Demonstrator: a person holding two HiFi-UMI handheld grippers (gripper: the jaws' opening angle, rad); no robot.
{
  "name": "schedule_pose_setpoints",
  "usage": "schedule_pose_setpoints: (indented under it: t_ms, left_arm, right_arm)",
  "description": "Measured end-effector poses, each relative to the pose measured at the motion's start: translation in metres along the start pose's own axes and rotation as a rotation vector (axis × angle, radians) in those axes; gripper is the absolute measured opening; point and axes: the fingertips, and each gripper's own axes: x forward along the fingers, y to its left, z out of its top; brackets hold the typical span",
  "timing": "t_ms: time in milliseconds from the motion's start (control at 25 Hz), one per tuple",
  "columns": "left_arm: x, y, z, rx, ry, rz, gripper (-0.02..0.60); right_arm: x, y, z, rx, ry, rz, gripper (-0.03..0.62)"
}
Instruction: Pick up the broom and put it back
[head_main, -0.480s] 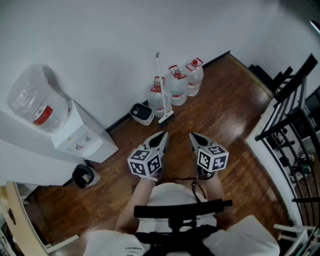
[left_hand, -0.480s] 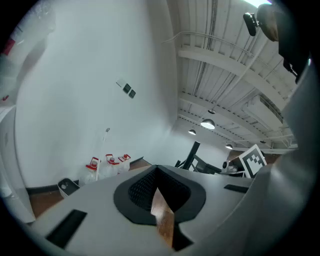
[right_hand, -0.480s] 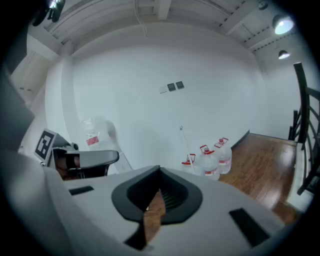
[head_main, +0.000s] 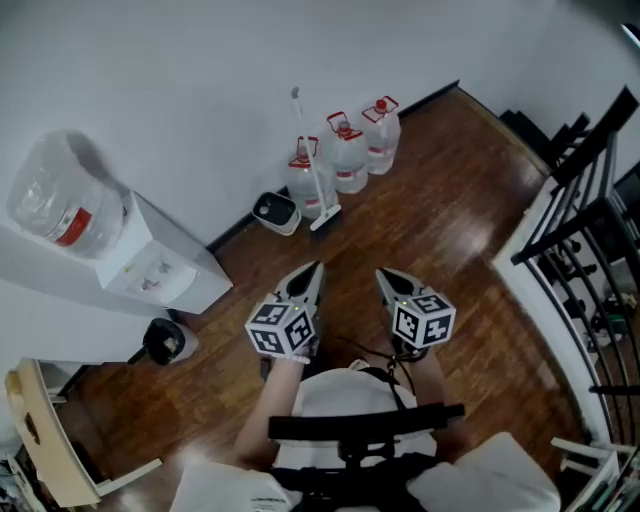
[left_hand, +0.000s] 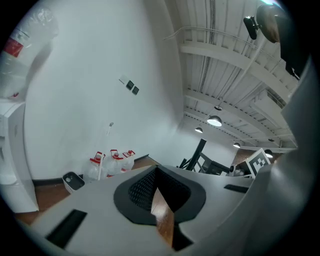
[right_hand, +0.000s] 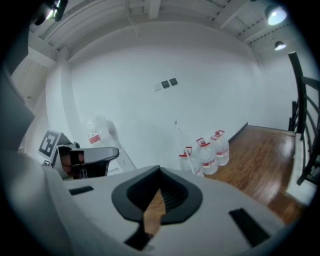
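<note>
My left gripper (head_main: 314, 268) and right gripper (head_main: 383, 273) are both closed and empty; if I reach the broom (head_main: 309, 160) without opening, I risk tipping it into the water bottles (head_main: 347, 160).

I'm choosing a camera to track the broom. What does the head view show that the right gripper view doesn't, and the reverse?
Only the head view: the small white bin with a dark opening and the round black pot. Only the right gripper view: two dark wall plates and bright ceiling lamps. Both: the white long-handled broom leaning on the white wall and three clear red-capped water jugs.
</note>
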Motion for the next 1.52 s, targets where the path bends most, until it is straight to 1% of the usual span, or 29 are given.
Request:
schedule_pose_setpoints:
  t_ms: [200,320,440,560,760,920,1040,1160,1280,1440,1520]
  left_arm:
    - [0.017,-0.001,0.002,0.008,-0.006,0.010,-0.014]
    - [0.032,0.012,0.011,0.001,-0.022,0.017,-0.014]
    - [0.056,0.034,0.023,-0.005,-0.035,0.020,-0.014]
    - [0.090,0.068,0.044,-0.013,-0.045,0.016,-0.014]
    - [0.155,0.136,0.111,-0.022,-0.078,0.008,-0.014]
    - [0.193,0.194,0.159,-0.042,-0.059,-0.001,-0.014]
    - [0.220,0.227,0.187,-0.042,-0.033,-0.016,-0.014]
    - [0.241,0.252,0.207,-0.042,-0.021,-0.016,-0.014]
    - [0.257,0.269,0.222,-0.052,-0.021,-0.002,-0.014]
    - [0.278,0.285,0.235,-0.058,-0.041,0.032,-0.014]
    - [0.289,0.293,0.238,-0.060,-0.047,0.058,-0.014]
  right_arm:
    - [-0.002,-0.025,0.006,0.014,-0.013,-0.003,0.011]
    - [0.011,-0.036,0.017,0.008,-0.020,-0.011,0.011]
    - [0.038,-0.047,0.027,-0.004,-0.010,-0.009,0.011]
    - [0.081,-0.057,0.046,-0.020,-0.002,-0.009,0.011]
    - [0.175,-0.071,0.113,-0.047,-0.012,-0.005,0.011]
    - [0.256,-0.073,0.164,-0.049,-0.006,-0.001,0.012]
    - [0.310,-0.074,0.200,-0.064,-0.004,0.008,0.014]
    - [0.349,-0.074,0.227,-0.069,-0.011,0.027,0.016]
    - [0.380,-0.079,0.241,-0.079,0.009,0.048,0.026]
    - [0.427,-0.105,0.263,-0.128,0.028,0.028,0.039]
    - [0.454,-0.117,0.274,-0.152,0.042,0.026,0.119]
